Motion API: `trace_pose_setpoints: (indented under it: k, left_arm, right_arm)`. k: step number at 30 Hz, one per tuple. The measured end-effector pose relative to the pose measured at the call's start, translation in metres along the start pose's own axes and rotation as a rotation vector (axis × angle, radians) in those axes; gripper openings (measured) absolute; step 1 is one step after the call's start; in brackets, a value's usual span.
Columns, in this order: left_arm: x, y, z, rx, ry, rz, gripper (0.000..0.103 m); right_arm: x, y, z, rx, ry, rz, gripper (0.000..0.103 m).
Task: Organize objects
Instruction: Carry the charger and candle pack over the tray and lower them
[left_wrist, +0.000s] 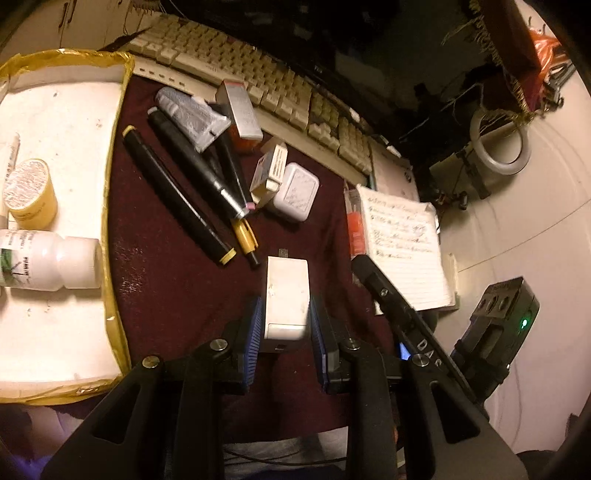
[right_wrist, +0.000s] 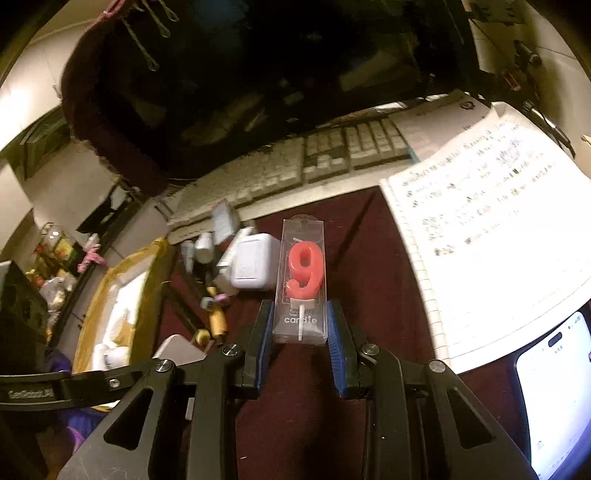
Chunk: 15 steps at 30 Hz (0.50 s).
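Mid-pickup, both at once: left gripper (left_wrist: 286, 325) clamping white charger (left_wrist: 286, 295), right gripper (right_wrist: 300, 325) clamping candle box (right_wrist: 303, 280). Next, probably carry into yellow tray (left_wrist: 114, 184) left of charger.

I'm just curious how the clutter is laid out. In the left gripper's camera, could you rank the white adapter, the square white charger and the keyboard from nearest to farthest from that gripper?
1. White adapter: between the left gripper's blue pads, right at the fingertips.
2. Square white charger: ahead on the dark red cloth, beside the pens.
3. Keyboard: farthest, along the cloth's back edge.
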<state>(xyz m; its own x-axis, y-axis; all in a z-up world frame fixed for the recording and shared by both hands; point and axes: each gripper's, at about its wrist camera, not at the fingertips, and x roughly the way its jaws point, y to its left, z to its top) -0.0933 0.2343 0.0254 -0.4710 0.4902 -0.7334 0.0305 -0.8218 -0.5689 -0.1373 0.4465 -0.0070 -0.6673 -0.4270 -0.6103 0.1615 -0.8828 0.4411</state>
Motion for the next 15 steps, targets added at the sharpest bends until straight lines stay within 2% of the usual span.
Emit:
trace_pose_setpoints:
  k: [2,10,15]
  left_arm:
    - [-0.008,0.001,0.000,-0.004,-0.022,0.007,0.022]
    - [-0.042,0.027,0.006,-0.073,-0.108,-0.051,0.022]
    - [-0.071,0.050,0.011,-0.132,-0.196,-0.009,0.022]
  right_arm:
    - [-0.005,0.008,-0.002,-0.016,-0.011,0.011,0.025]
    - [-0.010,0.039,-0.005,-0.068,-0.022,0.111,0.025]
    - [0.001,0.072,-0.008,-0.129,0.009,0.210,0.025]
